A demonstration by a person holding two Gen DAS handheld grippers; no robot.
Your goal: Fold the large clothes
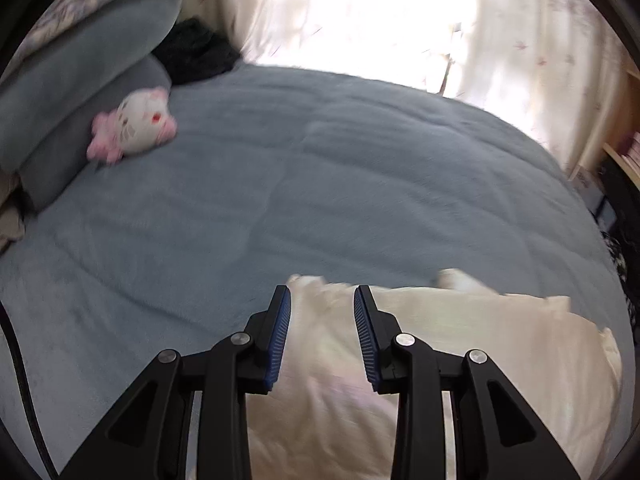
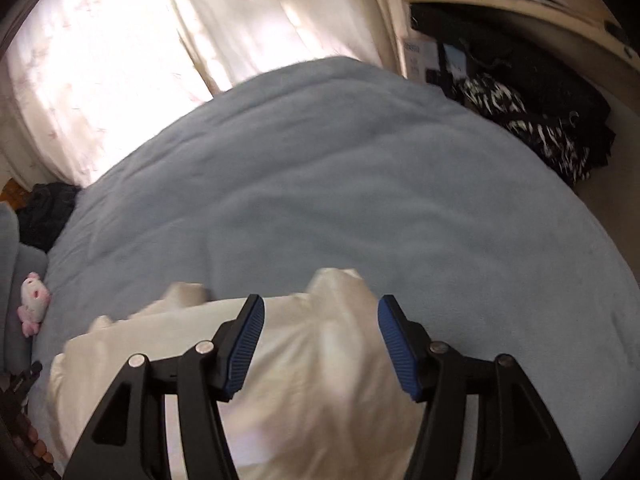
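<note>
Cream garment point(image 1: 460, 360) lies on blue bedspread point(image 1: 320, 180); left gripper point(image 1: 322, 300) and right gripper point(image 2: 320, 308) gape above it, empty.

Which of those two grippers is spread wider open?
The right gripper: its blue pads stand far apart over the cream garment. The left gripper is open too, but its pads sit closer together.

The right gripper point(image 2: 320, 308) hangs over a cream garment point(image 2: 304, 380), its blue pads point(image 2: 244, 348) spread wide apart with nothing between them but the cloth below. The garment lies rumpled on a blue-grey blanket point(image 2: 340, 184) that stretches ahead of the claw. Far left of it sits a pink-and-white plush point(image 2: 32, 304) beside a grey pillow point(image 2: 10, 264). Ahead and left hang pale curtains point(image 2: 160, 32). Ahead and right, dark clothes point(image 2: 532, 120) pile under a shelf point(image 2: 500, 4).
</note>
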